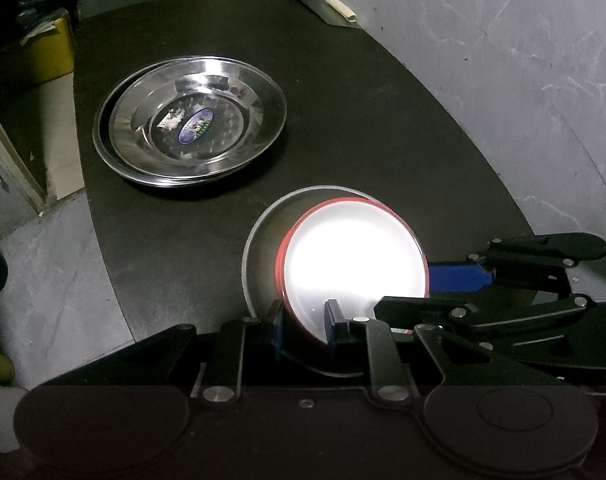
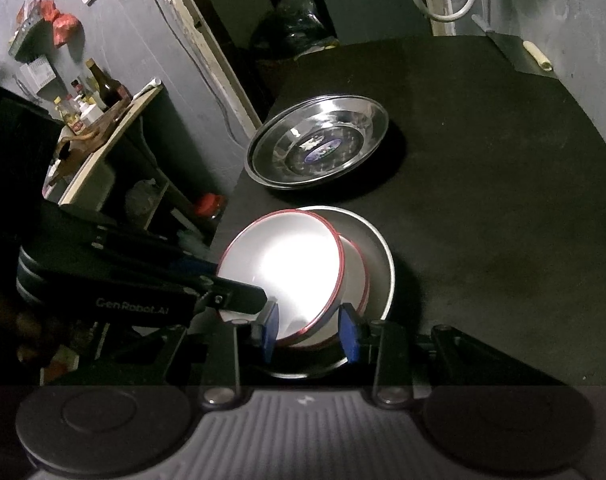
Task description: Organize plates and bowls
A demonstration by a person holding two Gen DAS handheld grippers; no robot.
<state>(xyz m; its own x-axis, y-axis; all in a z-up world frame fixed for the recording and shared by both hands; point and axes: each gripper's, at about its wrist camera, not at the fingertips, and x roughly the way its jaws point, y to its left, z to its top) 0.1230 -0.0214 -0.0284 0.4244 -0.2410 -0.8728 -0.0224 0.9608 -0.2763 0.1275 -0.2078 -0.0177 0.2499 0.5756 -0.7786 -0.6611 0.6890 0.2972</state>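
Observation:
Two red-rimmed white bowls sit nested and tilted inside a grey-rimmed bowl near the front of the black table. My left gripper is shut on the near rim of the red-rimmed bowls. My right gripper straddles their rim from the other side, shut on it; the bowls show bright there, with the grey-rimmed bowl behind. Stacked steel plates lie further back, also in the right wrist view.
A cream roll lies on a dark sheet at the table's far corner. A yellow box stands left of the table. A shelf with bottles stands off to the left. A grey wall borders the right.

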